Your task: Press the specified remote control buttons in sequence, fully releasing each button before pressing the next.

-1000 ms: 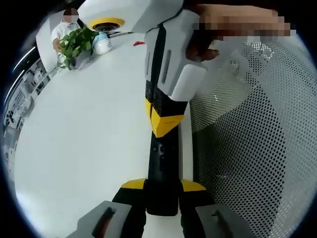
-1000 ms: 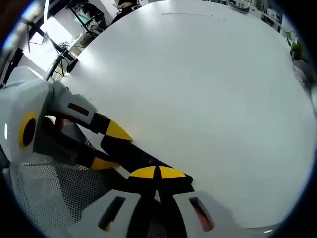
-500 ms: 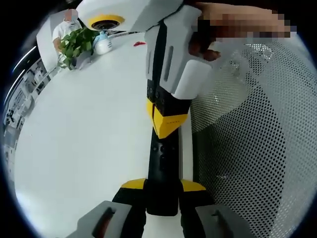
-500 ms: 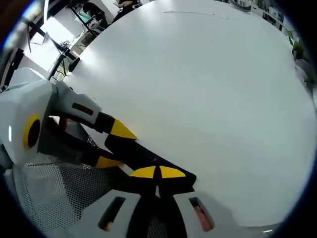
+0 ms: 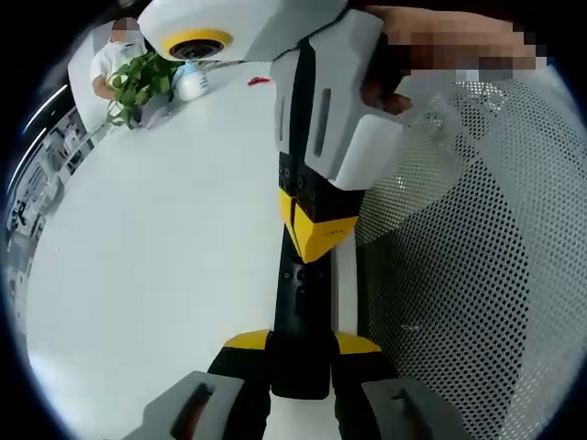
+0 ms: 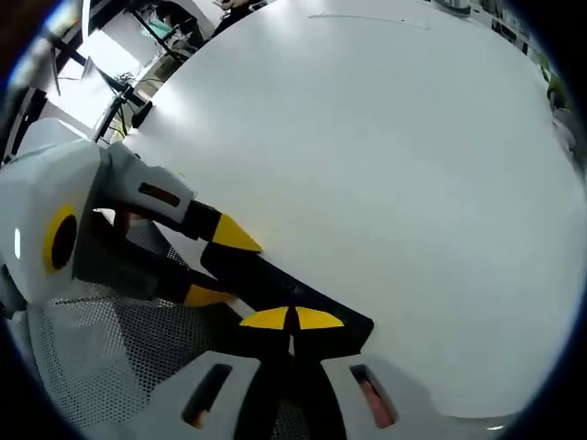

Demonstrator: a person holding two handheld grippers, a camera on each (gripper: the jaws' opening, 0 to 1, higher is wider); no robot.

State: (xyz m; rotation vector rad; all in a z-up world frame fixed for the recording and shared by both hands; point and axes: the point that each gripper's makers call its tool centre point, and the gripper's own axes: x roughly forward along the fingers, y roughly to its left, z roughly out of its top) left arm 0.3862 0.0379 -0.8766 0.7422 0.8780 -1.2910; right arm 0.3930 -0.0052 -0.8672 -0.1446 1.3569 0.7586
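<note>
A slim black remote control (image 5: 295, 293) lies lengthwise between the yellow-tipped jaws of my left gripper (image 5: 301, 344), which is shut on its near end. My right gripper (image 5: 316, 240) comes down from the top of the left gripper view, shut, its yellow tip resting on the remote's upper buttons. In the right gripper view my right gripper (image 6: 292, 319) has its two yellow tips pressed together over the remote (image 6: 284, 291). The left gripper (image 6: 220, 266) enters from the left there, clamped on the remote's sides.
The white table (image 5: 156, 238) spreads wide and bare (image 6: 385, 165). A mesh chair back (image 5: 459, 275) stands close on the right and shows again as mesh (image 6: 110, 357). A potted plant (image 5: 138, 82) and a white bottle (image 5: 190, 81) stand at the far edge.
My right gripper's tip has slid a little down the remote toward the left gripper's jaws. The left gripper still holds the remote as before.
</note>
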